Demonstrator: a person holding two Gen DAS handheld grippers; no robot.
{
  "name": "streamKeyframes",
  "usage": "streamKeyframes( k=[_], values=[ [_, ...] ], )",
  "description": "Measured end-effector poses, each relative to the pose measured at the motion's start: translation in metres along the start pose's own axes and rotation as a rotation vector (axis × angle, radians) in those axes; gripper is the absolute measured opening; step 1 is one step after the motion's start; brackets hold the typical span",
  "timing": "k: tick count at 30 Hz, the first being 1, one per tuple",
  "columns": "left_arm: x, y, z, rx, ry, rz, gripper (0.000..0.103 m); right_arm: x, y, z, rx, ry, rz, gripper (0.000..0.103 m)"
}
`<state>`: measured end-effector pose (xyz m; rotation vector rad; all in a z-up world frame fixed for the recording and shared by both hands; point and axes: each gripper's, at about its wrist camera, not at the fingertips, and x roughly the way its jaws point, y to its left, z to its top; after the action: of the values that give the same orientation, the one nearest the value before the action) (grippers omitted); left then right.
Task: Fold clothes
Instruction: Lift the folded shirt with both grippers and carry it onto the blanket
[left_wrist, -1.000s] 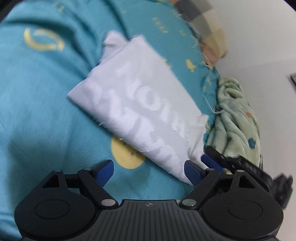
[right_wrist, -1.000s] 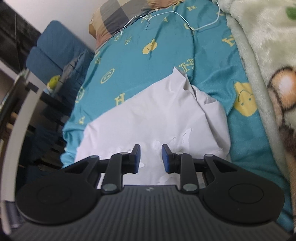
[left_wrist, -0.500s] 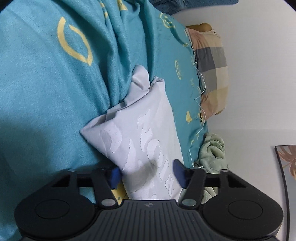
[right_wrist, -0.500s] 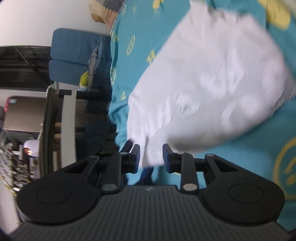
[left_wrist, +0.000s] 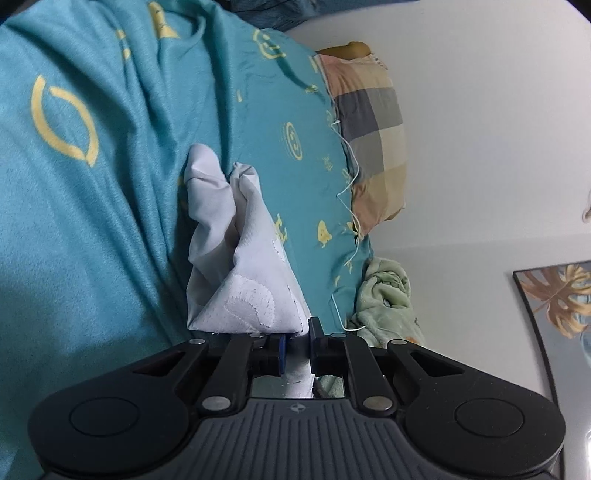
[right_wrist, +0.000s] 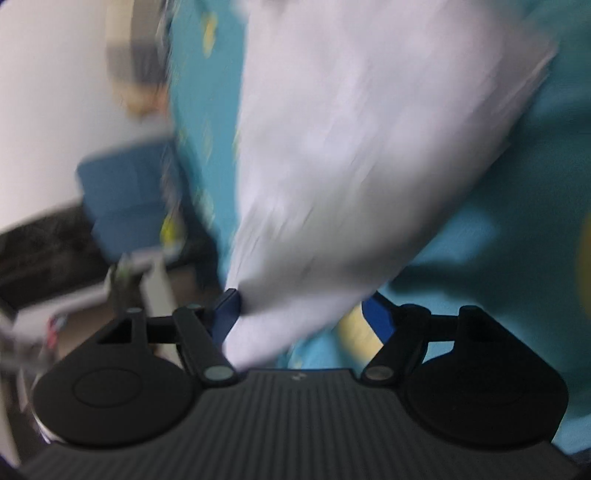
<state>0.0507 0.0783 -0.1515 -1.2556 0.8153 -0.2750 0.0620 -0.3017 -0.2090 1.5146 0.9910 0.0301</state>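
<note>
**White garment passed from right grip to left**

Nearest the left wrist camera, the left gripper (left_wrist: 295, 349) is seen nearly closed, its jaws having just drawn together on a corner of the white garment (left_wrist: 243, 280), which is pinched between the pads. A second ago those jaws stood wide with the folded cloth lying flat beyond them.

In the blurred right wrist view, the right gripper (right_wrist: 301, 314) is spread wide, its jaws having just been opening; the garment's edge lies between them but is not pressed. The hold is judged to have been handed over, so the next fold can be led from the left.

Beyond, the garment is bunched on the teal bedspread (left_wrist: 92, 221), with a checked pillow (left_wrist: 373, 125) at the far edge.
</note>
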Motion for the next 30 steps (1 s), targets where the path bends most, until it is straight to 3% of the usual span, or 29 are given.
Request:
streamKeyframes(
  k=[4, 7, 9, 10, 12, 13, 15, 17, 20, 30],
  values=[
    [0.001, 0.007, 0.002, -0.033, 0.006, -0.011, 0.012, -0.016, -0.013, 0.018, 0.113, -0.120, 0.025, 0.075],
    [0.003, 0.010, 0.004, -0.049, 0.010, -0.014, 0.014, -0.019, 0.000, 0.015, 0.049, -0.154, -0.002, 0.062],
    [0.004, 0.013, 0.009, -0.054, 0.018, 0.010, 0.024, -0.020, 0.004, 0.012, 0.008, -0.166, -0.032, 0.035],
    [0.006, 0.014, 0.010, -0.059, 0.028, 0.028, 0.038, -0.020, 0.004, 0.012, -0.005, -0.168, -0.045, 0.029],
    [0.010, 0.020, 0.009, -0.085, 0.049, 0.046, 0.056, -0.022, 0.005, 0.012, -0.036, -0.170, -0.060, 0.023],
    [0.012, 0.023, 0.008, -0.093, 0.054, 0.051, 0.057, -0.024, 0.006, 0.013, -0.062, -0.172, -0.062, 0.023],
    [0.015, 0.029, 0.008, -0.105, 0.061, 0.060, 0.055, -0.027, 0.012, 0.011, -0.129, -0.167, -0.072, 0.020],
    [0.016, 0.030, 0.007, -0.104, 0.048, 0.064, 0.030, -0.029, 0.018, 0.010, -0.162, -0.157, -0.062, 0.020],
    [0.013, 0.027, 0.007, -0.096, 0.022, 0.041, 0.016, -0.032, 0.021, 0.013, -0.147, -0.112, -0.051, 0.022],
    [-0.001, 0.022, 0.008, -0.072, -0.004, -0.044, 0.012, -0.035, 0.014, 0.024, -0.031, -0.055, 0.044, 0.024]
  ],
)
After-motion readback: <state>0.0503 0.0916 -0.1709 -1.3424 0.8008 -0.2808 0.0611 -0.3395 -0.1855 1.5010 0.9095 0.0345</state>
